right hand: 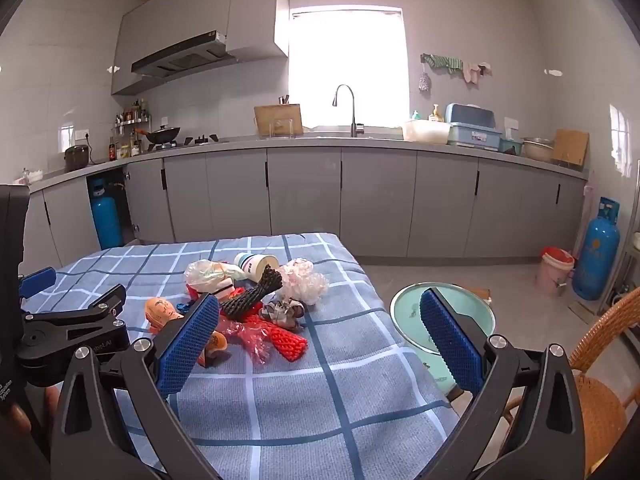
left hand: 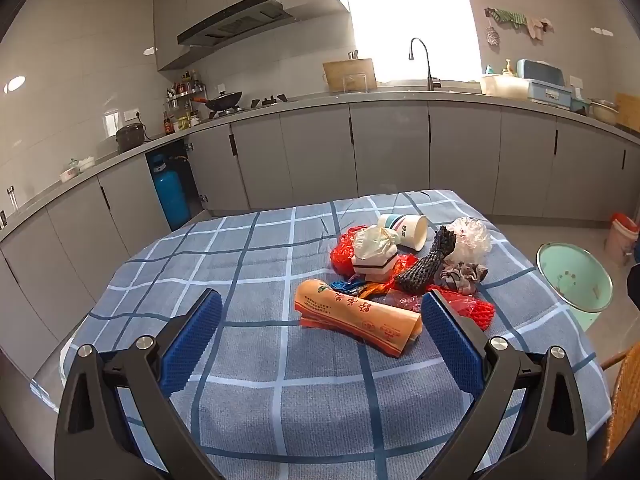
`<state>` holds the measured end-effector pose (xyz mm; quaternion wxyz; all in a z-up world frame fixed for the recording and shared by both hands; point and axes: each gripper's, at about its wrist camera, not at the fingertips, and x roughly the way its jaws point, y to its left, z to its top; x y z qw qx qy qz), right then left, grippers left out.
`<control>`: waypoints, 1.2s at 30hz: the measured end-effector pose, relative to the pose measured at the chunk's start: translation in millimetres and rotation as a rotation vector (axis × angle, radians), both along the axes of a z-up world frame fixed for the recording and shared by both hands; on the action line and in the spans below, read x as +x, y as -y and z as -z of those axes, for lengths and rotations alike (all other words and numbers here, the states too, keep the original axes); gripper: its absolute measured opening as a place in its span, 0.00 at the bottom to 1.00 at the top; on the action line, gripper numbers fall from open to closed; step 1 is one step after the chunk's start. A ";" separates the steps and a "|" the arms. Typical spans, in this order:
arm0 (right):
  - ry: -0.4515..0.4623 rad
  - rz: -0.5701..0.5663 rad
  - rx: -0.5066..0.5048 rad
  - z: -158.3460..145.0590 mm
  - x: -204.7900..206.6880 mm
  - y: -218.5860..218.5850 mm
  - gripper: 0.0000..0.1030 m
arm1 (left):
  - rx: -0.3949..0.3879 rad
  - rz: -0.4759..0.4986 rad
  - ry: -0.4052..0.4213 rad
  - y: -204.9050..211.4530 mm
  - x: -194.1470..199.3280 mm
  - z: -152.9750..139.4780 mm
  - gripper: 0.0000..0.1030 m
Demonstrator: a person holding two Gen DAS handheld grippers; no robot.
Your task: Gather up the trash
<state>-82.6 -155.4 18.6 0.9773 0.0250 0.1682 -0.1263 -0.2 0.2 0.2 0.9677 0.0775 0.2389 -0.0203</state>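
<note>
Presently, left gripper [left hand: 322,320] and right gripper [right hand: 320,320] are both spread wide, holding nothing. Trash pile [left hand: 404,264] lies near the table's [left hand: 256,392] far right corner; green bin [right hand: 472,308] stands beside the right edge.

A home kitchen: grey cabinets [right hand: 304,192], range hood [right hand: 180,56], wok [right hand: 162,134] on the stove, sink faucet [right hand: 348,108].

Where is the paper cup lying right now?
In both wrist views the paper cup lies on its side at the far edge of the trash pile, between the pale plastic bag and the black foam net.
</note>
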 end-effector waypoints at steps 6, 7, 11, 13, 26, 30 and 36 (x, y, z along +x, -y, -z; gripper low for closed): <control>-0.007 0.001 0.003 3.2 0.9 2.7 0.96 | 0.005 0.000 0.007 0.4 -0.1 -0.8 0.95; -0.007 0.001 0.003 3.4 0.7 2.4 0.96 | 0.005 0.001 0.007 0.6 0.1 -1.0 0.95; -0.004 0.003 0.001 2.7 -1.5 -0.7 0.96 | 0.007 0.011 0.008 2.5 0.8 -2.0 0.95; -0.007 0.007 0.016 4.3 1.2 4.1 0.96 | 0.002 -0.002 0.013 -1.9 0.2 -6.3 0.95; -0.015 0.010 0.029 3.7 1.9 7.9 0.96 | 0.001 -0.008 0.025 -2.9 -3.9 -6.6 0.95; -0.015 0.012 0.033 5.1 1.4 8.8 0.96 | 0.001 -0.008 0.026 -3.0 -3.8 -6.6 0.95; -0.018 0.013 0.036 5.1 2.5 9.1 0.96 | 0.001 -0.009 0.030 -3.5 -4.5 -8.0 0.95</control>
